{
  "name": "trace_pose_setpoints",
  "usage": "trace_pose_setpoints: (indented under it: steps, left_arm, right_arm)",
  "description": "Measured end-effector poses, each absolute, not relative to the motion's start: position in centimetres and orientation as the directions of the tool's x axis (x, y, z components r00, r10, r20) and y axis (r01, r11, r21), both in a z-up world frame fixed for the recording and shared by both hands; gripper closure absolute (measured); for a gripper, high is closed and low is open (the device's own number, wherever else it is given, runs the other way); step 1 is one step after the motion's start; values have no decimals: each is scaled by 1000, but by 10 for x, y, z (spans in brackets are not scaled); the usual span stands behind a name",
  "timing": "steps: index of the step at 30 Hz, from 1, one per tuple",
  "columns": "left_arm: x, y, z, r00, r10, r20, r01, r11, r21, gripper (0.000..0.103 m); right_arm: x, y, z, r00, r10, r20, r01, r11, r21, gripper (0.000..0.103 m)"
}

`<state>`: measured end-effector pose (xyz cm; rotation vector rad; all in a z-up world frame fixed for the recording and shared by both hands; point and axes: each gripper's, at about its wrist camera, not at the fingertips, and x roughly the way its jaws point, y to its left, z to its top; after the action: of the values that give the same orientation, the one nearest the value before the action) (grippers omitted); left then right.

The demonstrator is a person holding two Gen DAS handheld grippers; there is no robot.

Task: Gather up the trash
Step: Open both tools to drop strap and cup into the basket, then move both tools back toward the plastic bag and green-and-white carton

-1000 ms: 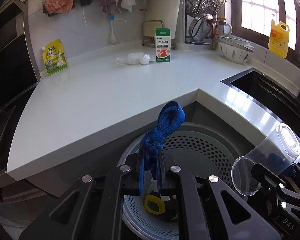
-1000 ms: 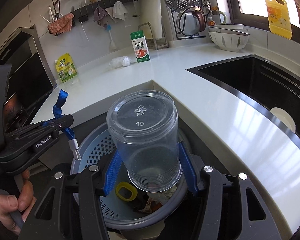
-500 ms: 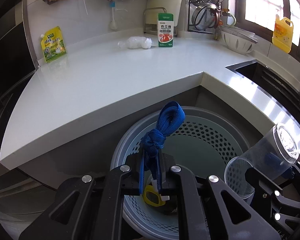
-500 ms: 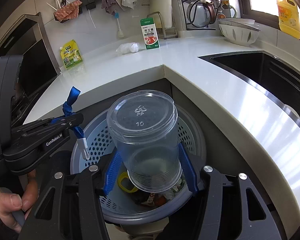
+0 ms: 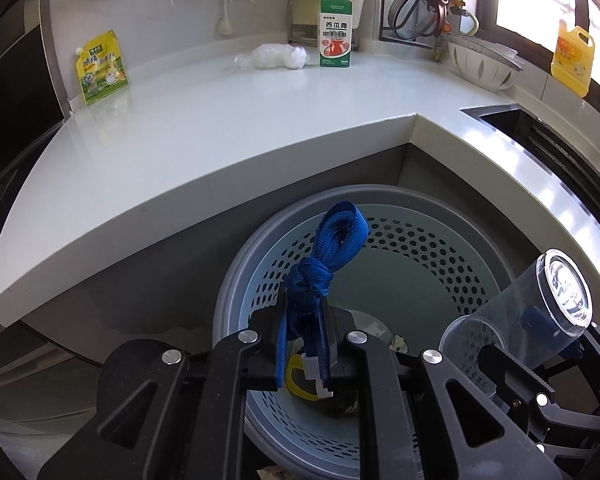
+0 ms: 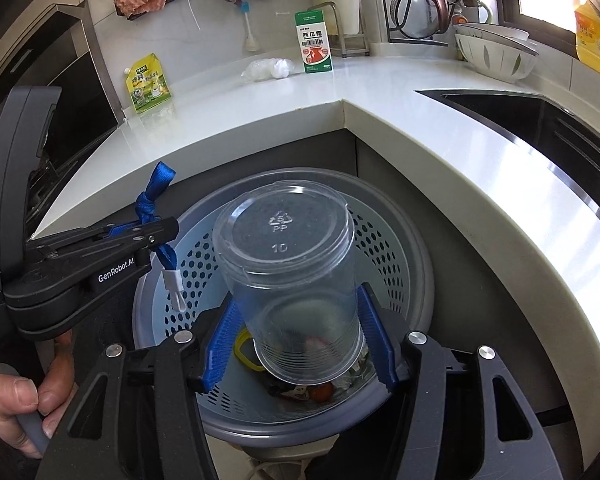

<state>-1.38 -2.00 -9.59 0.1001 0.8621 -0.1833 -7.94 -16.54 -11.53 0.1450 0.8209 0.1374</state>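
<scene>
My left gripper (image 5: 304,344) is shut on a knotted blue strap (image 5: 327,256) with a white clip, held over the perforated trash bin (image 5: 428,248). The strap (image 6: 152,196) and left gripper (image 6: 161,234) also show in the right wrist view. My right gripper (image 6: 300,344) is shut on a clear plastic cup (image 6: 291,280), held bottom outward over the bin (image 6: 404,264). The cup (image 5: 540,312) appears at right in the left wrist view. Trash, including a yellow ring (image 6: 244,354), lies in the bin.
On the white counter (image 5: 219,120) stand a green carton (image 5: 335,34), a crumpled plastic bag (image 5: 273,56) and a yellow-green pouch (image 5: 99,66). A dark sink (image 6: 540,128) is at right, with a bowl (image 6: 496,54) and yellow bottle (image 5: 572,60) behind.
Both grippers have moved down and closer over the bin, still holding the strap and the cup. The bin fills more of both views.
</scene>
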Motion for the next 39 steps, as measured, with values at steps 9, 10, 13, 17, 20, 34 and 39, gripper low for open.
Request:
trace_pose_setpoints:
  steps: [9, 10, 13, 17, 20, 34, 39]
  left_arm:
    - [-17, -17, -92, 663, -104, -742, 180, 983, 24, 45]
    - [-17, -18, -92, 661, -102, -743, 180, 983, 25, 45]
    - [-17, -17, -93, 659, -99, -745, 177, 984, 25, 43]
    - [-17, -17, -92, 659, -99, -745, 177, 984, 26, 42]
    - [-18, -17, -91, 663, -99, -742, 178, 984, 28, 38]
    - [-22, -7, -83, 686, -103, -720, 159, 987, 11, 16]
    - [-22, -2, -77, 703, -97, -705, 151, 988, 14, 12]
  right_arm:
    - [-83, -173, -112, 691, 163, -705, -43, 982, 185, 33]
    - [-84, -174, -112, 692, 160, -704, -38, 982, 186, 33]
    - [-84, -176, -113, 694, 164, -701, -33, 980, 196, 33]
    - [-85, -177, -113, 693, 164, -702, -30, 979, 200, 33]
    - [-84, -177, -113, 693, 164, -702, -29, 979, 200, 33]
    - [-85, -176, -110, 692, 164, -703, -31, 980, 198, 33]
    - [-84, -174, -109, 695, 166, -700, -34, 980, 198, 33]
